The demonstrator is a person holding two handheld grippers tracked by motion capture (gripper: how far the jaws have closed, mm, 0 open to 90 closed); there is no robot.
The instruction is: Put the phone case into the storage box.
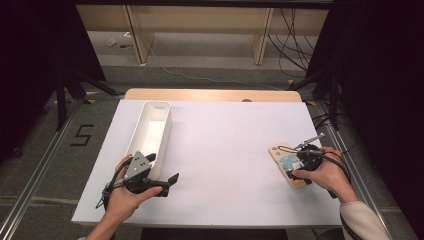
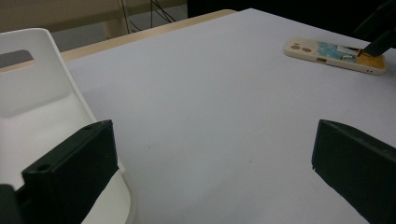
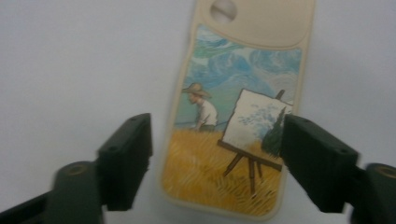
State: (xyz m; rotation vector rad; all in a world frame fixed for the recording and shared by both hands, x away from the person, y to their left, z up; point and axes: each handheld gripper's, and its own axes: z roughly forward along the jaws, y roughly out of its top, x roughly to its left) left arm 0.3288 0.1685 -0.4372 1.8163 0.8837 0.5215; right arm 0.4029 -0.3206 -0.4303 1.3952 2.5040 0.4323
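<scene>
The phone case [image 3: 238, 126] is lying flat on the counter [image 1: 220, 150], its long axis running away between the right tool's [image 3: 217, 154] spread jaws, which are straddling its near end without pressing.

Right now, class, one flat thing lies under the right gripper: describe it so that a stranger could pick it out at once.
Start from the white table and go to its right edge, opposite the long white bin on the left. There a phone case lies flat, under the right gripper, whose open fingers straddle it. Its cream rim frames a painted scene: a painter in a straw hat at an easel in a yellow field.
</scene>
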